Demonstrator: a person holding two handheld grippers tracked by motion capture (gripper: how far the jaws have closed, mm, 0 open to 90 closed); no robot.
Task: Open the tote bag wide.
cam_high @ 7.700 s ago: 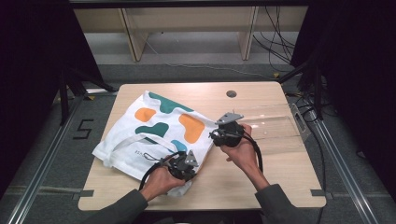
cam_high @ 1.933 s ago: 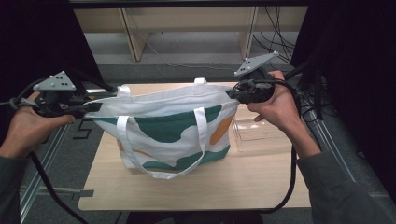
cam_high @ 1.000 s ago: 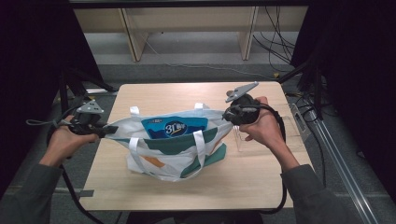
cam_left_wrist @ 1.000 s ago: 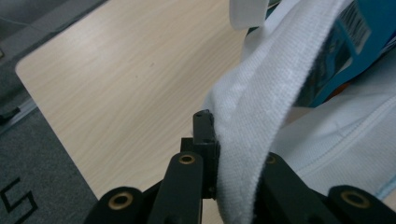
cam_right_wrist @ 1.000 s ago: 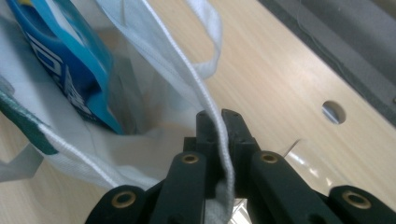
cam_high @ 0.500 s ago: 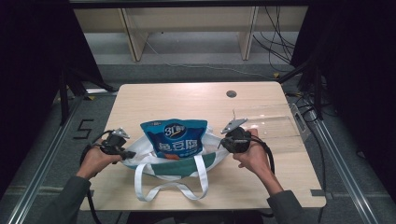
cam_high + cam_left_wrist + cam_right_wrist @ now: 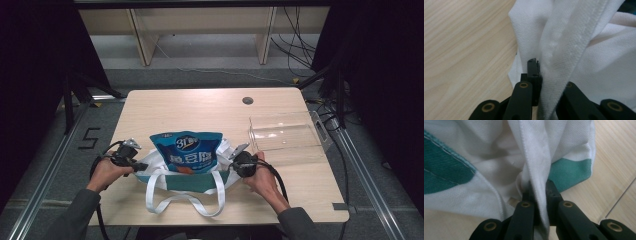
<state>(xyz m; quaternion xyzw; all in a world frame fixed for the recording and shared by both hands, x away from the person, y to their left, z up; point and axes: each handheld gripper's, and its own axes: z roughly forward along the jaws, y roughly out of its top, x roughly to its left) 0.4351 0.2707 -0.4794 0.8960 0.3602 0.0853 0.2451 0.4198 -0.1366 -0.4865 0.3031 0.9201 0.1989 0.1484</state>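
In the high view, a white tote bag (image 7: 185, 177) with green patches lies slumped on the near part of the wooden table (image 7: 200, 107), its mouth pulled wide between the two tools. A blue snack pouch (image 7: 186, 152) stands upright out of the bag, its lower end inside the fabric. The bag's two white handles (image 7: 182, 200) loop toward the near table edge. The left gripper (image 7: 140, 166) meets the bag's left rim, held in the person's left hand (image 7: 106, 172); the right gripper (image 7: 231, 166) meets the right rim, held in the right hand (image 7: 260, 175). A clear plastic tray (image 7: 287, 137) sits on the table to the right of the bag, apart from it.

In the left gripper view, the left gripper (image 7: 541, 75) has its two black jaws drawn close together on a thick seamed fold of the white bag (image 7: 579, 50), which runs up between them. Bare table wood (image 7: 461, 50) shows to the left of the cloth.

In the right gripper view, the right gripper (image 7: 539, 192) likewise has its jaws nearly together, pinching a gathered fold of the bag (image 7: 499, 157) between them. Green patches show on either side of the pinched white fabric, and the table (image 7: 614, 170) shows at the right.
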